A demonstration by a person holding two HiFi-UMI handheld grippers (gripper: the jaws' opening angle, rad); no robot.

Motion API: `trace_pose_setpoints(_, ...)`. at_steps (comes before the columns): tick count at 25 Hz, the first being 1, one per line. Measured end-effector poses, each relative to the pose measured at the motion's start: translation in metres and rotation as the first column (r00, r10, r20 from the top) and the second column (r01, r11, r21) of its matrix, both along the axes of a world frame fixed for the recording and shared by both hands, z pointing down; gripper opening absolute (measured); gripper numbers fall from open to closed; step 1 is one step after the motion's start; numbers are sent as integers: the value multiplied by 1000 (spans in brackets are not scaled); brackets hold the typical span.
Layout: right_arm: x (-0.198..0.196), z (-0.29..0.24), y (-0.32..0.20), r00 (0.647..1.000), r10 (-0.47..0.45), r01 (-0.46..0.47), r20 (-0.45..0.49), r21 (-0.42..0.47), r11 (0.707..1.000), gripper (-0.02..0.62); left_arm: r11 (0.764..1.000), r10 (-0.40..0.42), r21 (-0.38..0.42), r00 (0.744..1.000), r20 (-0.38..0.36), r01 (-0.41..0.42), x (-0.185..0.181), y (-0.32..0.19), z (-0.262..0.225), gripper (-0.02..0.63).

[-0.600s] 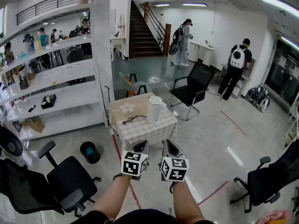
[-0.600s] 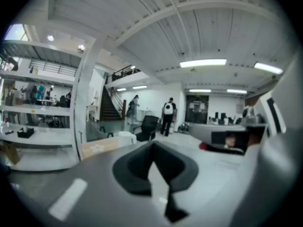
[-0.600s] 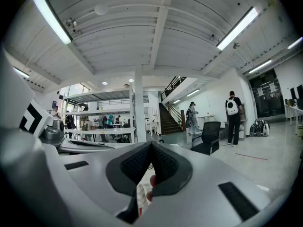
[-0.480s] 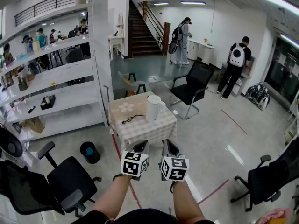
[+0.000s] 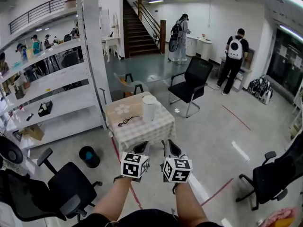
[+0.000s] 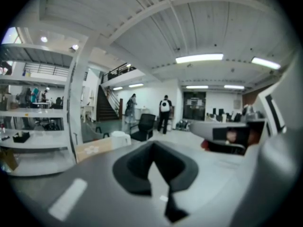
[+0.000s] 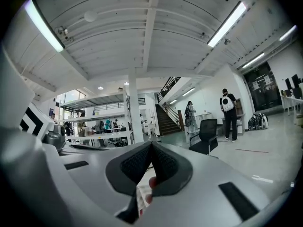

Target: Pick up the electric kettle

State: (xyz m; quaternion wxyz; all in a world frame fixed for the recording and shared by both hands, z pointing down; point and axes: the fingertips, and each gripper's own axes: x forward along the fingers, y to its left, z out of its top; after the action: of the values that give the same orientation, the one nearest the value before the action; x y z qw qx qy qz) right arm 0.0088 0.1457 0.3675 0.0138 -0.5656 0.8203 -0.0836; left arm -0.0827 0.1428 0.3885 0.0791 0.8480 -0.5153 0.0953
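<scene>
at far left: white shelves [image 5: 52,86], several tiers, small items on them. below them: black office chair [image 5: 71,186]; dark round bin [image 5: 89,156] on the floor. at centre: small table [image 5: 156,129] under a checked cloth; black cord [image 5: 127,122] lying on its left part; white electric kettle [image 5: 148,108] upright on the table, right of the cord, well apart from both grippers. near edge, centre: left gripper [image 5: 141,148], fingers closed together, nothing between them; right gripper [image 5: 169,146] just beside it, fingers likewise closed on nothing. at right: black visitor chair [image 5: 191,82] beyond the table; person with a white backpack [image 5: 234,60] standing near the back wall.
</scene>
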Motion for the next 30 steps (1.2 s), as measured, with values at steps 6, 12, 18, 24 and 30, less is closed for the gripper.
trace_pose_setpoints(6,38,5,-18,1000,-26,26,-12,0,1000,-5,1000,-1,2,1000,1,1,37,-20,3,-2)
trace_pose_setpoints(12,77,8,-30,999,-28,28,-26,3,1000,-3,1000,-26,-10,1000,-5,26,65,-36,13,-2)
trace_pose_setpoints(18,92,23,-47,1000,-25,25,-13,-20,999,-3,999,-28,-36,1000,12,28,71,-55,28,-2)
trace_pose_setpoints(24,88,31,-81,999,-37,36,-35,-27,999,-3,997,-38,-60,999,3,38,66,-90,42,-2)
trace_pose_setpoints(30,87,41,-141,999,-13,11,-51,-25,1000,-4,998,-29,-61,1000,-9,29,56,-154,54,-2)
